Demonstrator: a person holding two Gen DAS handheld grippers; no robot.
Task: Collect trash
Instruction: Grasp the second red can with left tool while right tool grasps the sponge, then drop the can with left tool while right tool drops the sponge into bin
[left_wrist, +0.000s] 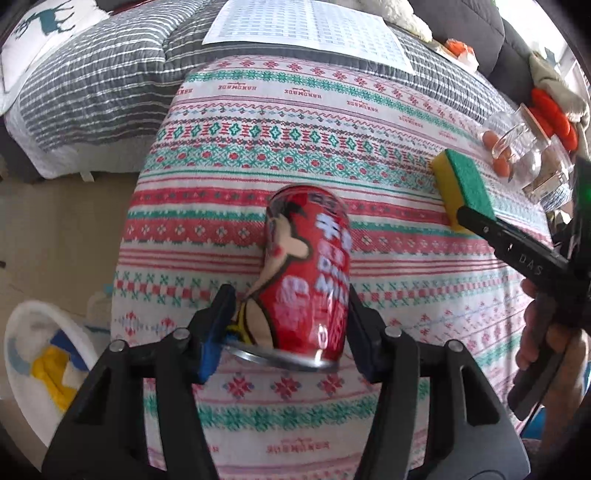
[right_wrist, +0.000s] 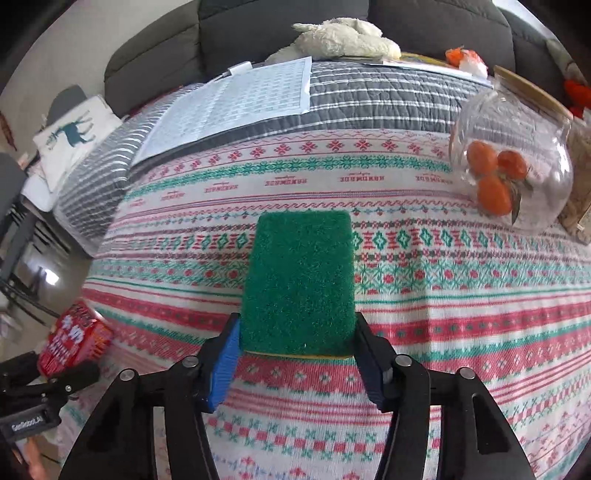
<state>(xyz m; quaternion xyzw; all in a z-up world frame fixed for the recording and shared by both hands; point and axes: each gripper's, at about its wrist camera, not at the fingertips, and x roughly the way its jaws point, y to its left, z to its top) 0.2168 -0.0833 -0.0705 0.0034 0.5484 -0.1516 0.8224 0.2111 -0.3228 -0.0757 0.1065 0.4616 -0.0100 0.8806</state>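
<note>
Our left claw is clenched on the red can, one finger pressed to each side near its silver rim, with the can's far end pointing away from us over the patterned cloth that covers the bench. Taking the can as our landmark, the sponge sits to its right, green scrubbing face up with the yellow layer beneath, and our right claw is grasping it by both long sides just above the cloth. Beyond the sponge, farther right of the can, stands a glass jar with orange fruits inside. Left of the can and lower, off the edge of the bench, we see a white bin on the floor holding yellow, blue and white scraps. Well beyond the can, a printed sheet lies on a grey striped quilt, and a white plush toy rests behind that sheet against a dark sofa. From the right wrist view the can appears at the far left, in the left claw.
</note>
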